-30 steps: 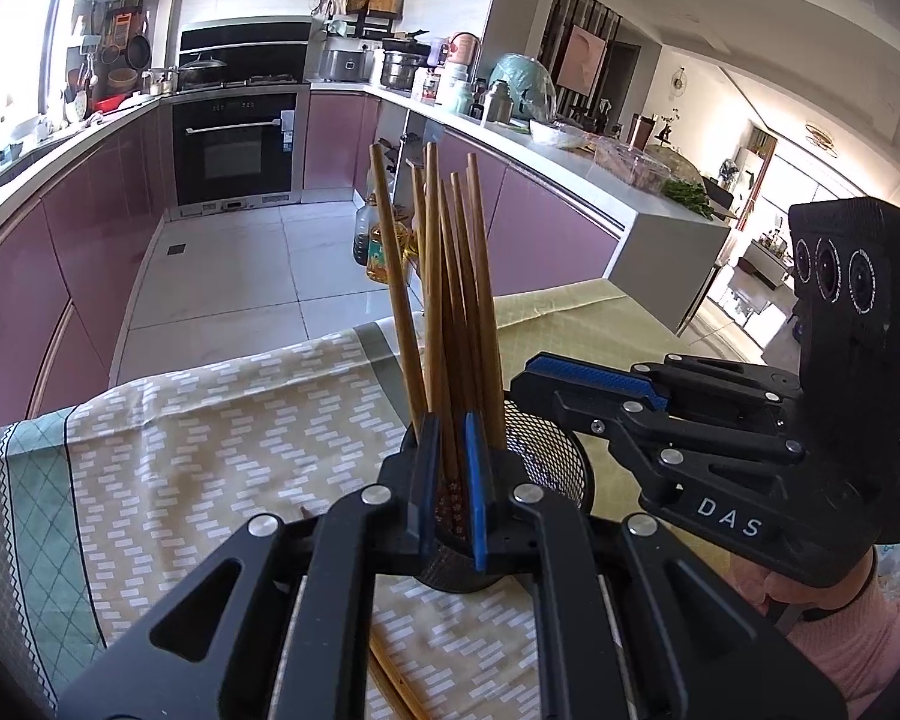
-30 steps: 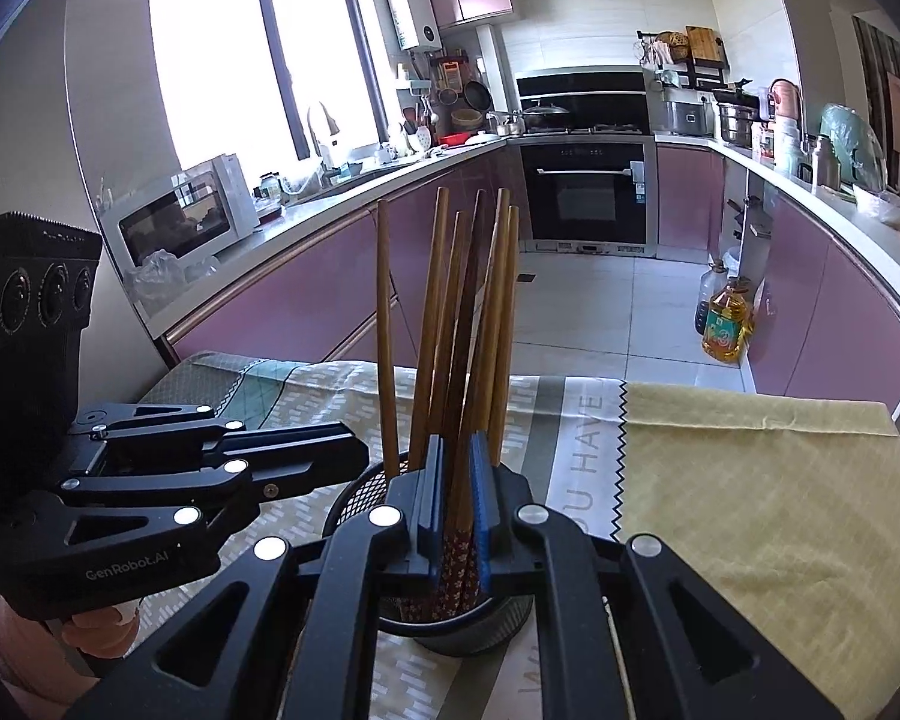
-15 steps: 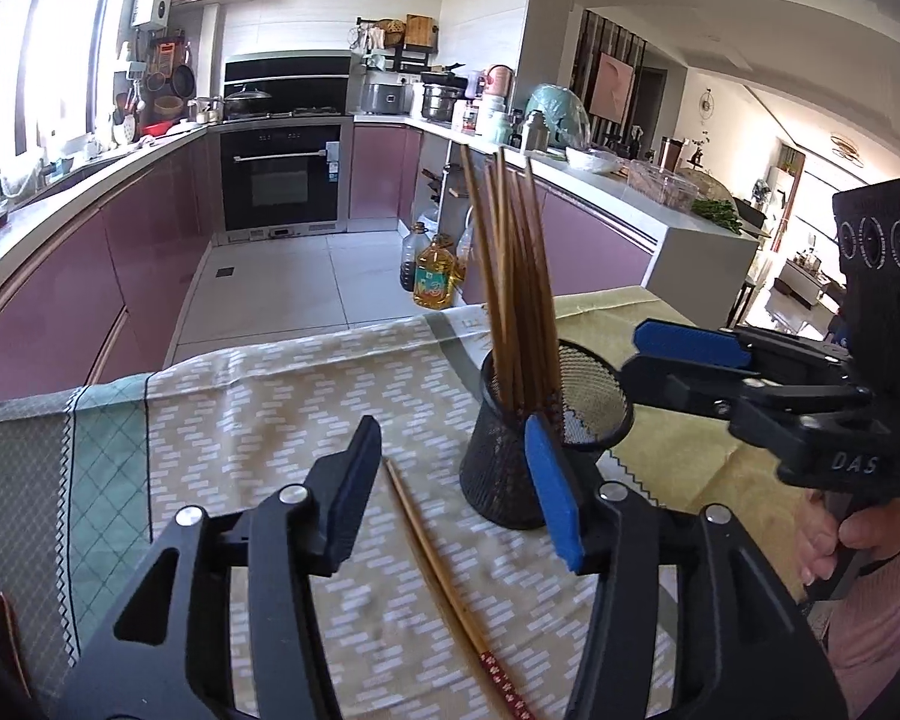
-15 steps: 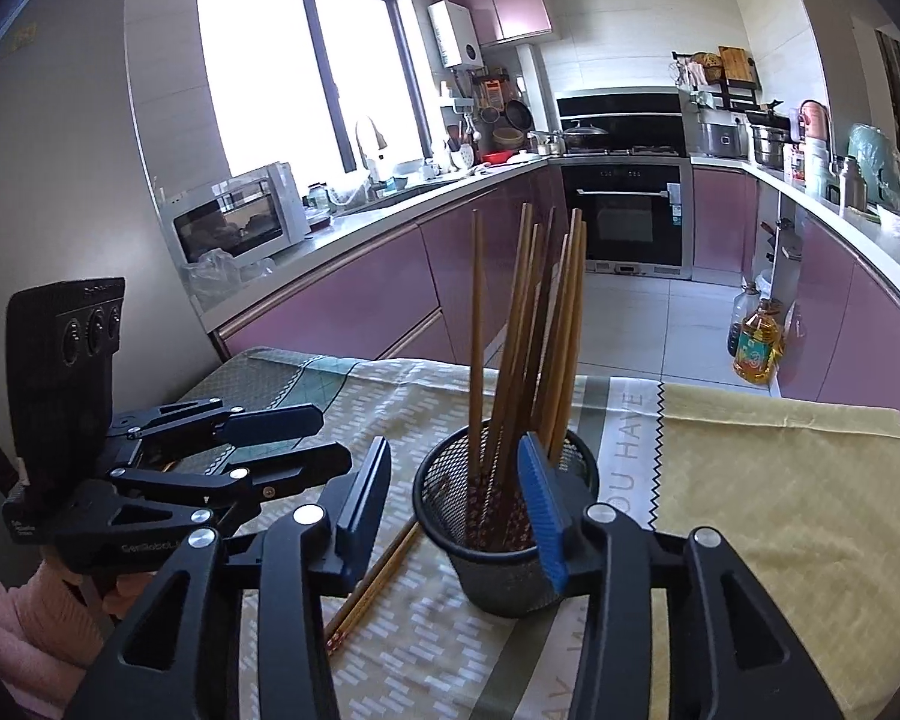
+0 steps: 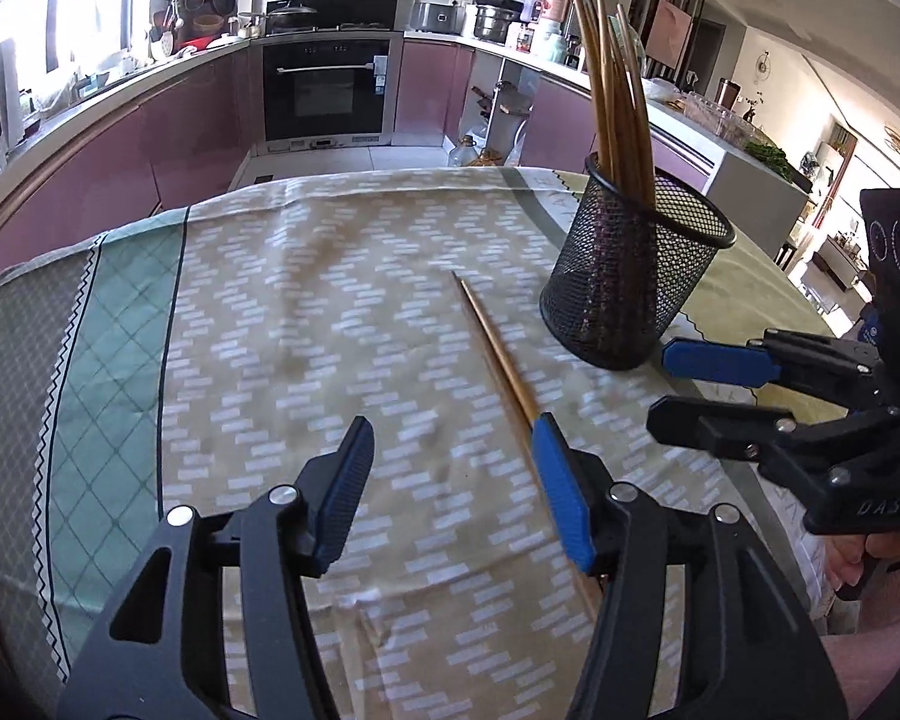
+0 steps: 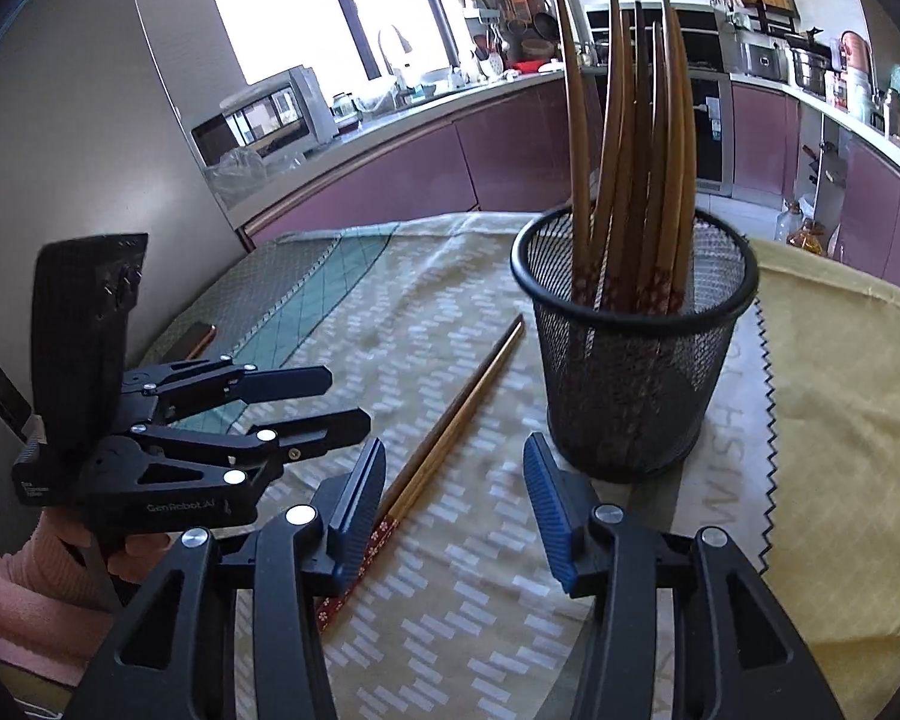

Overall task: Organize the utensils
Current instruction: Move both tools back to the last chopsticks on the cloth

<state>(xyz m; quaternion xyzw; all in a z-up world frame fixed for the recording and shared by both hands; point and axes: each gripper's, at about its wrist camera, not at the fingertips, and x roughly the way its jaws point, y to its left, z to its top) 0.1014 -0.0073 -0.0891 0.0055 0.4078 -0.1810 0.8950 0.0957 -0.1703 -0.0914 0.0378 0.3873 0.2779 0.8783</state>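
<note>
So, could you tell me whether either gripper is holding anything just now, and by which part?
Nothing is held. The left gripper and right gripper are both open and empty; the loose chopsticks lie on the tablecloth.

My left gripper's right finger covers the near end of the loose chopsticks. The mesh cup veils the lower ends of the chopsticks standing in it. Lettering on the tablecloth is partly hidden.
</note>
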